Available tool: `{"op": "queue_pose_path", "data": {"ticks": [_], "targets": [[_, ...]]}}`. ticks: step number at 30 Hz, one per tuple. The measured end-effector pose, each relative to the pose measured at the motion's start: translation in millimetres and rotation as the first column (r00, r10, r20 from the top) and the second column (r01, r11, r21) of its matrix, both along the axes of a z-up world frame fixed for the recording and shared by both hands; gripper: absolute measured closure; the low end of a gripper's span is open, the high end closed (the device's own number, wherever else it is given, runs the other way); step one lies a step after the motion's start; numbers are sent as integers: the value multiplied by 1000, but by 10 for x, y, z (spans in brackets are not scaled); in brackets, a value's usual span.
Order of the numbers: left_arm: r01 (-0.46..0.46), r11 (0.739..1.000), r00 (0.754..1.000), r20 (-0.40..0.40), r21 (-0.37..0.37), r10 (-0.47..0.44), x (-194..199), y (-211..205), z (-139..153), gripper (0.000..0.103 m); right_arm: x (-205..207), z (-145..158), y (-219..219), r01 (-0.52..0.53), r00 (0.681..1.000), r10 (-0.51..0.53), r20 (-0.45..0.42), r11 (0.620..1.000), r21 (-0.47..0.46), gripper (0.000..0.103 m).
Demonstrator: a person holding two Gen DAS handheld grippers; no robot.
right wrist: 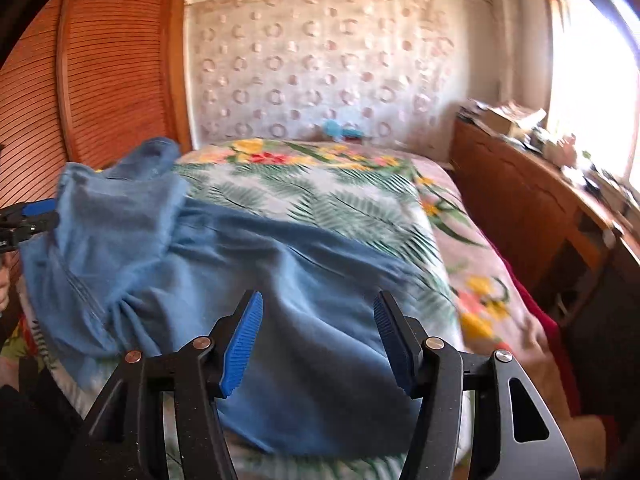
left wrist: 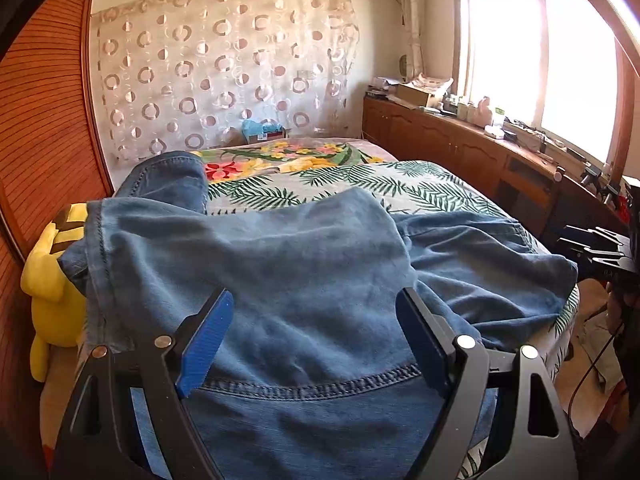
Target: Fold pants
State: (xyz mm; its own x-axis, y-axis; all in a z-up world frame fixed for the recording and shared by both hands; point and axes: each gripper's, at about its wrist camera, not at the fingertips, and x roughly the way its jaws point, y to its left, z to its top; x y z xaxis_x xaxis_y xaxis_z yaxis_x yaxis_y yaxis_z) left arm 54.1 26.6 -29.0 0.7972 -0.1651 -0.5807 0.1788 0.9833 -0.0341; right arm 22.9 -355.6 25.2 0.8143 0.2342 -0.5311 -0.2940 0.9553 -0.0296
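A pair of blue denim pants [left wrist: 280,264] lies rumpled across the near end of a bed, with one leg folded over the body and a hem standing up at the back left. My left gripper [left wrist: 316,304] is open, its blue pads just above the denim near a stitched seam. The pants also show in the right wrist view [right wrist: 240,264], which is motion-blurred. My right gripper [right wrist: 318,310] is open above the right part of the pants. The left gripper's tip shows at the left edge of the right wrist view [right wrist: 32,216].
The bed has a leaf-and-flower cover [left wrist: 360,184]. A yellow plush toy [left wrist: 52,280] sits at the bed's left edge by a wooden slatted door [left wrist: 40,120]. A wooden cabinet [left wrist: 480,152] with clutter runs under the window on the right.
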Motion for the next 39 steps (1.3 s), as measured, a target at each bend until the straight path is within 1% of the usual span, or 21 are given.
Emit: {"op": "queue_pose_path", "data": {"ticks": [7,11,13,16,24,38,39], "targets": [[32,999,999,-30,-13,-33,4,-135,-109,19,-60,-57,-413,103,994,-103,-45,995,6,43],[43,999,998,-53,-11,-44,14,-199,-193,19,-42,-101,-469,123,989,-123,-78,992,-1,43],[46,999,997,-67,-11,-47,19,-221,-235,19,11,-125,-425,127,987,-125,-96,992,11,43],[49,999,995,-86,-8,-50,29,-224,-299,19,0,-211,-485,131,985,-128,-118,991,21,43],[44,999,991,-126,-12,-45,44,-250,-449,19,96,-366,-468,114,981,-109,-162,993,23,43],[37,999,991,-132,-12,-38,37,-247,-545,19,131,-358,-464,93,982,-91,-166,996,5,43],[38,999,991,-131,-13,-39,32,-249,-544,19,117,-363,-431,92,982,-90,-164,996,2,46]]}}
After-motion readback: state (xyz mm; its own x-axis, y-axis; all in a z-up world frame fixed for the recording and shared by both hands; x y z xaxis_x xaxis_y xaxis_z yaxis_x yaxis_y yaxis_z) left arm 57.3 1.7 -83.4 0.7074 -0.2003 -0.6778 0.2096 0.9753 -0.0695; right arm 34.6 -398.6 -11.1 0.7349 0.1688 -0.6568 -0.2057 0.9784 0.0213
